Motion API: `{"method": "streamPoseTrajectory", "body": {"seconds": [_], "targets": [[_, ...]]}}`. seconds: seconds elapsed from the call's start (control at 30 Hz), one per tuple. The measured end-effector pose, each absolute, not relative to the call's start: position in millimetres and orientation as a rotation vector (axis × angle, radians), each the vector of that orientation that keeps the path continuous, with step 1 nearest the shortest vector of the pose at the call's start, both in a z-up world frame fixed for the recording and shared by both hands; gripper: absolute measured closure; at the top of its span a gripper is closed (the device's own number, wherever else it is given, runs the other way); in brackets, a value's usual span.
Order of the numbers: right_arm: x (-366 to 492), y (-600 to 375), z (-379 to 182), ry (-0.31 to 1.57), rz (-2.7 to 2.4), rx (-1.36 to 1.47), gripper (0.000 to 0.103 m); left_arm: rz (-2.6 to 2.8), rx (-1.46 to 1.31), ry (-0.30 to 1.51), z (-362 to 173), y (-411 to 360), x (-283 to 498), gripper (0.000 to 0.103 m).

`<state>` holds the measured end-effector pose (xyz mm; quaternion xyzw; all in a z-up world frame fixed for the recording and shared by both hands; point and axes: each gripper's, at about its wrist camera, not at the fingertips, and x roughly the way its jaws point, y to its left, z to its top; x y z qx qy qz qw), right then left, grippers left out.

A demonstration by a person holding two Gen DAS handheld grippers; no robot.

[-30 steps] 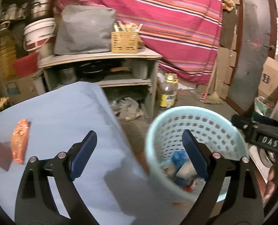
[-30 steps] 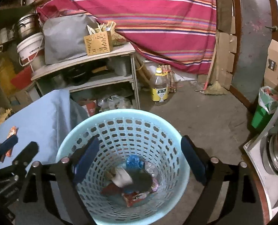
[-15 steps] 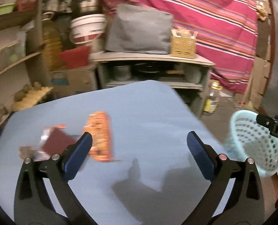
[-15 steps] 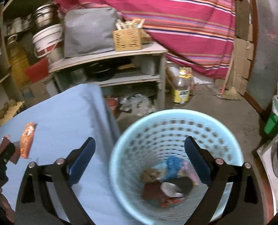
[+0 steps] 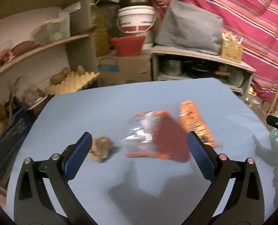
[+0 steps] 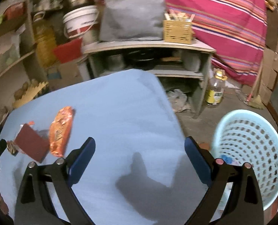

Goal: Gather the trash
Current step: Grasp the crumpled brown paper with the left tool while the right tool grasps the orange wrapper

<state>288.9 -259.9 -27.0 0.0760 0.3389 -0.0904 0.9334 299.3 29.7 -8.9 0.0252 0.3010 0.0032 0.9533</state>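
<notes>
Both tools gape wide, empty: left tool [image 5: 139,142] above wrappers [image 5: 157,136] mid-tabletop [image 5: 120,101]; right tool [image 6: 139,147] near the basket [image 6: 251,150] off the tabletop's right edge.

wrappers [image 5: 154,138] motion-blurred, basket [image 6: 251,150] contents mostly hidden, shelf clutter indistinct

Both wrist cams look down over blue table [image 5: 120,103]; share orange wrapper [image 6: 61,131]
</notes>
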Motion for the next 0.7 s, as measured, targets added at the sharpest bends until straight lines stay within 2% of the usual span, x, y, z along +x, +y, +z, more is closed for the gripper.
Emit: {"method": "streamPoseTrajectory", "body": {"seconds": [0.3,0.43,0.6,0.67,0.7], "targets": [[315.6,-190.3,-48.4,0.745,-0.101,0.068,0.009,0.046,0.004,0.682,-40.3,90.3,320.2,0.008],[325.5,-170.2,-55.7,0.766,-0.096,0.030,0.009,0.031,-0.014,0.732,-54.0,104.4,332.3,0.025],[336.2,-157.3,-61.2,0.786,-0.075,0.020,0.009,-0.001,-0.043,0.759,-61.0,108.5,343.3,0.028],[341.1,-153.2,-64.1,0.797,-0.061,0.006,0.009,-0.017,-0.039,0.763,-62.3,107.0,346.1,0.038],[343.4,-152.1,-65.2,0.803,-0.059,0.000,0.009,-0.029,-0.037,0.773,-63.8,106.4,348.0,0.048]]}}
